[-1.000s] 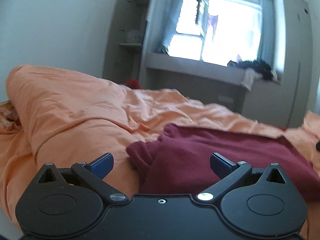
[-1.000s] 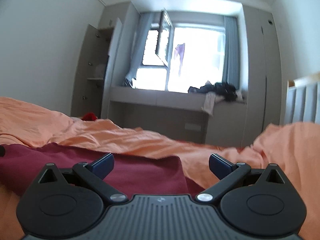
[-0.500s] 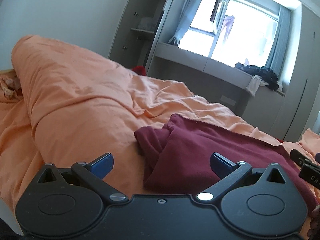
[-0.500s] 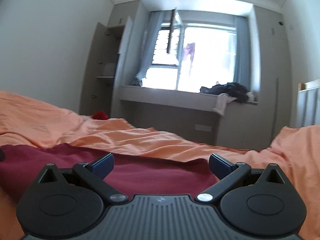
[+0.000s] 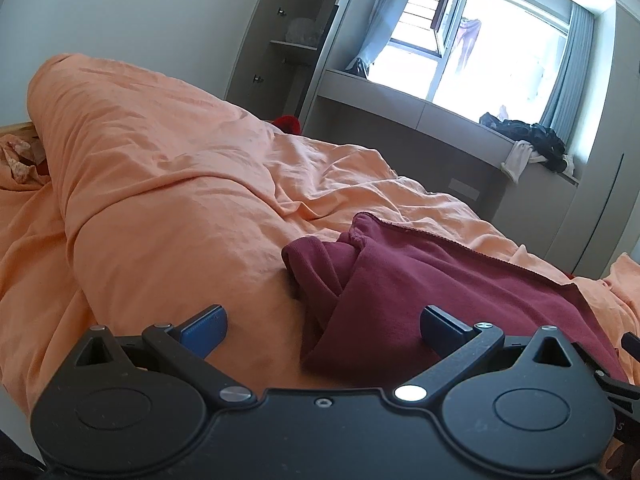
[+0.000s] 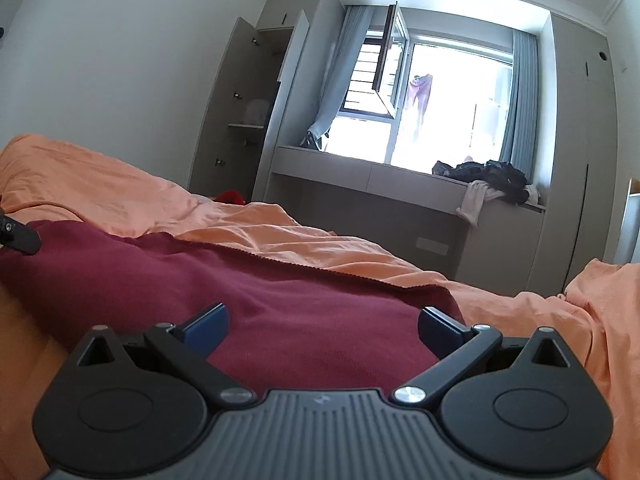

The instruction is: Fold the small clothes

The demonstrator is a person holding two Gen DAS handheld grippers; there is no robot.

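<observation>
A dark red garment (image 5: pixel 460 292) lies on the orange bedding (image 5: pixel 180 200), its left end bunched into folds. My left gripper (image 5: pixel 322 326) is open and empty, just above the garment's near left end. In the right wrist view the same garment (image 6: pixel 280 300) spreads flat across the bed. My right gripper (image 6: pixel 322 326) is open and empty, low over the garment's near right part. Part of the left gripper (image 6: pixel 16 236) shows at the left edge of the right wrist view.
The orange duvet forms a tall ridge (image 5: pixel 120 120) to the left. Beyond the bed stand a window bench (image 6: pixel 400 188) with a pile of dark clothes (image 6: pixel 488 176), an open cupboard (image 6: pixel 248 120) and a small red object (image 6: pixel 230 197).
Both grippers have lifted and drawn back, tilting down toward the bed, so more of the red garment shows. Both jaws stayed open.
</observation>
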